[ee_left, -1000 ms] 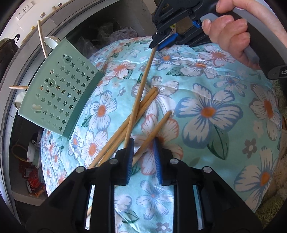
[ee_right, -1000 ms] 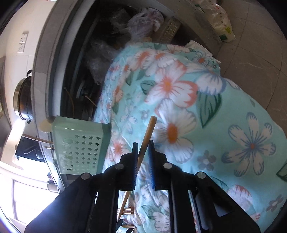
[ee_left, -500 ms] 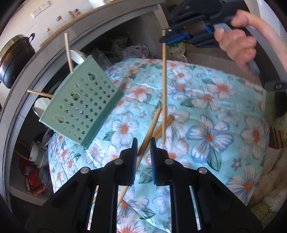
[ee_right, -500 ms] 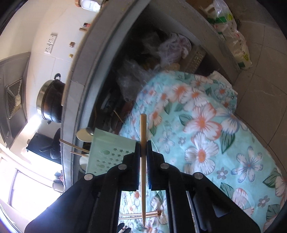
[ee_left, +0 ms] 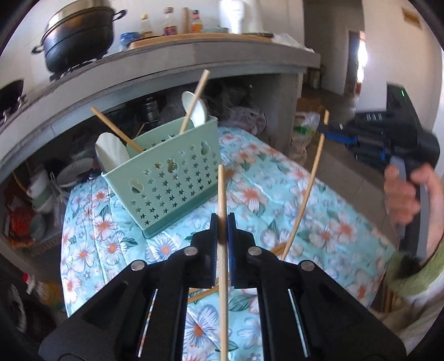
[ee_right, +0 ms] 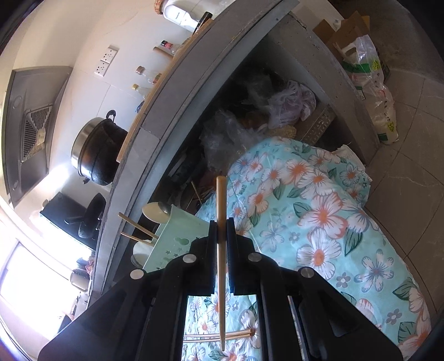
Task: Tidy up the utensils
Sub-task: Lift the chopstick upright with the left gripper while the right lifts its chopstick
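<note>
Chopstick point(ee_left: 222, 194) clamped upright in left gripper point(ee_left: 222, 225), second chopstick point(ee_right: 221, 205) pinched in right gripper point(ee_right: 221, 230), green caddy point(ee_left: 169, 177) on floral cloth point(ee_left: 277, 188) ahead.

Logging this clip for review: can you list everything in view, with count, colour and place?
Utensil caddy: one, mint green, star cut-outs, on the floral cloth near the counter.
Chopsticks in caddy: two, wooden, sticking out of the top.
White spoons: two, in the caddy.
Loose chopsticks: a few, wooden, lying on the cloth; exact count unclear.
Floral cloth: one, turquoise with white-orange flowers.
Pot: one, black, on the counter.
Bottles: several, on the counter.
Plastic bags: on the floor by the counter.
Left tongs: black, shut on a chopstick.
Right tongs: black, shut on another chopstick.
Right hand: on the handle.
</note>
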`<state>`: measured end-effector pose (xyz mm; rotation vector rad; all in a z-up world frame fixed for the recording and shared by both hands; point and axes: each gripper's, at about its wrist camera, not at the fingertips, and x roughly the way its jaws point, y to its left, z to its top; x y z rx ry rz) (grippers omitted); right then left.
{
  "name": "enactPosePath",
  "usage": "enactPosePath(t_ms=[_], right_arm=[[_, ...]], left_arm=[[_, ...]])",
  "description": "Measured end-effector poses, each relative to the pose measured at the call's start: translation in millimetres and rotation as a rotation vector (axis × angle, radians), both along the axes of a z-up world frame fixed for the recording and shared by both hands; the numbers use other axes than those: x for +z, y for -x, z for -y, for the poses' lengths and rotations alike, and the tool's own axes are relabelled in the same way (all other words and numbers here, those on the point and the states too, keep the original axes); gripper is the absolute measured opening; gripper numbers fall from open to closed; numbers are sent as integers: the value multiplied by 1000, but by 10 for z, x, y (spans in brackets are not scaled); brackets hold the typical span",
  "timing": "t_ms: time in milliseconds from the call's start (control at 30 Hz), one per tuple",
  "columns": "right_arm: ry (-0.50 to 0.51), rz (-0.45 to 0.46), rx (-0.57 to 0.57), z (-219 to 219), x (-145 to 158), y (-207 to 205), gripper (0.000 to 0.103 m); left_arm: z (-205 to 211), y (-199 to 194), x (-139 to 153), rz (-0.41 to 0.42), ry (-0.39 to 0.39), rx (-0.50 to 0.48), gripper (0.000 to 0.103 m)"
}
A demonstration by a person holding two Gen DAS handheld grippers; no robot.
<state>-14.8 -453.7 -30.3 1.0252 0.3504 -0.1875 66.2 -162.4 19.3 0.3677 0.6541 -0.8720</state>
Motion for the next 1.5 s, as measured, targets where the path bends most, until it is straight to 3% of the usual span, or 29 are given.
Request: enactPosePath(t_ms=[467,1500], right_arm=[[40,8,22,-78,89,-20,7],[32,28,20,-103,107,16,7]], left_arm=[[-114,-145,173,1,75,72,5],[-122,-147,228,24,76,90,5]])
